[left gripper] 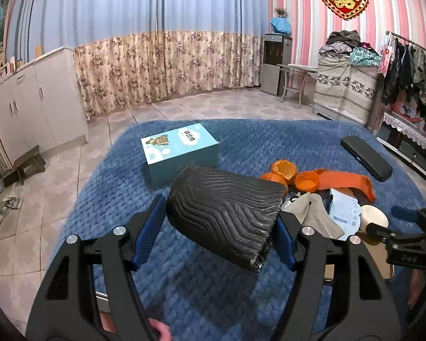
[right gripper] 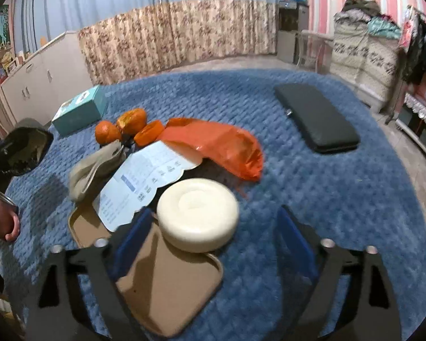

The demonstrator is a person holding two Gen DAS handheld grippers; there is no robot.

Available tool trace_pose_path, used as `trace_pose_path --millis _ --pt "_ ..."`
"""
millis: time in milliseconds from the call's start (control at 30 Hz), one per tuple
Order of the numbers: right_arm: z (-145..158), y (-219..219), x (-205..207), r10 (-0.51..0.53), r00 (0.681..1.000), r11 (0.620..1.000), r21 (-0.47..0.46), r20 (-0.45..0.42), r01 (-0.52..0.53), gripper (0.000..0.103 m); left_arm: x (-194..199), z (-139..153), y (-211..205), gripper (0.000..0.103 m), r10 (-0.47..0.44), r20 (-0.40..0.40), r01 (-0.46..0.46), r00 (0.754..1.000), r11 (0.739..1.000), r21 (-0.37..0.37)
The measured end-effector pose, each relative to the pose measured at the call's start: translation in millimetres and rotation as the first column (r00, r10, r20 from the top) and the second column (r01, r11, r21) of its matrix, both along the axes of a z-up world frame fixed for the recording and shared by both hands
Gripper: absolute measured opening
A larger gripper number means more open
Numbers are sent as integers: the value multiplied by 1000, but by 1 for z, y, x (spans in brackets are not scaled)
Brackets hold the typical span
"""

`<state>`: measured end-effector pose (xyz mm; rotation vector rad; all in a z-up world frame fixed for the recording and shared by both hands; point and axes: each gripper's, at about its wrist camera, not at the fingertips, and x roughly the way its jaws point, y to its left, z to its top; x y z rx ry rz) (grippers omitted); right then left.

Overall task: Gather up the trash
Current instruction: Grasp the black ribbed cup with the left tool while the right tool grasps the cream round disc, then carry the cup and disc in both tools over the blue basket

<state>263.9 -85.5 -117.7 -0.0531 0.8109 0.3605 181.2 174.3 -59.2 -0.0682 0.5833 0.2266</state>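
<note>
Your left tongs [left gripper: 220, 224] are clamped on the black ribbed bin [left gripper: 227, 213], lifted above the blue blanket [left gripper: 213, 298]. Your right tongs [right gripper: 213, 238] stand apart, empty, around the cream round lid [right gripper: 198, 214], which is just right of the bin beside the paper [right gripper: 144, 182] and orange bag [right gripper: 221, 145].

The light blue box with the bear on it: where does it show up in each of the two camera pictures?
Left wrist view: the light blue box lies at centre, behind the black ribbed bin in the left gripper.
Right wrist view: far left, upper half, beyond the orange peels.
Shared landmark: the black case.
</note>
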Motion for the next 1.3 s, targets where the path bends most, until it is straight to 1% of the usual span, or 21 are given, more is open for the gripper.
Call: trace_pose_path --millis 33,67,133,233,333,433,533,633,767,833,900,933,1000,1167,1233,1300 --pt "-3 2 2 6 1000 1000 7 -14 -6 72 0 0 1 68 2 -2 -2 1000 1000 -7" --pt "-5 3 3 14 1000 1000 23 -22 -14 67 0 0 0 68 4 -3 -4 1000 1000 -13" --pt "-4 3 1 30 999 998 51 -20 -29 61 0 0 0 68 6 -9 -6 1000 1000 -22" --pt "1 0 -5 34 999 998 51 15 -34 61 1 1 -1 68 2 -4 -2 1000 1000 -19" --pt "10 -13 -12 11 999 999 51 47 -13 61 1 4 -8 68 -3 7 3 1000 1000 -21" --pt "26 -36 -28 -19 994 1000 15 105 17 61 2 9 -21 68 -22 24 23 999 999 -34" --pt "44 -69 -46 -65 984 997 -26 167 70 61 4 15 -42 68 -54 44 55 998 998 -38" --pt "61 -115 -64 -149 966 987 -33 213 159 61 6 19 -70 68 -94 66 96 993 995 -36" --pt "78 -182 -85 -282 925 952 -46 256 303 61 11 23 -111 68 -149 81 152 985 988 -28" --pt "81 -207 -89 -329 907 936 -37 263 350 61 15 26 -134 68 -182 86 185 979 982 -28" --pt "83 -241 -96 -401 875 909 -2 270 417 61 17 28 -151 68 -207 89 209 974 978 -22" --pt "83 -250 -98 -420 866 900 5 271 435 61 18 30 -163 68 -227 91 229 970 973 -15" --pt "81 -279 -101 -482 832 868 14 274 497 61 20 31 -182 68 -260 94 261 961 965 -1" --pt "76 -327 -106 -573 772 808 32 274 589 61 28 32 -236 68 -332 95 333 938 943 4" --pt "71 -345 -107 -607 751 784 45 259 619 61 31 31 -258 68 -363 93 364 927 931 6" --pt "68 -357 -107 -627 737 768 40 254 639 61 34 29 -278 68 -392 94 394 915 919 5"
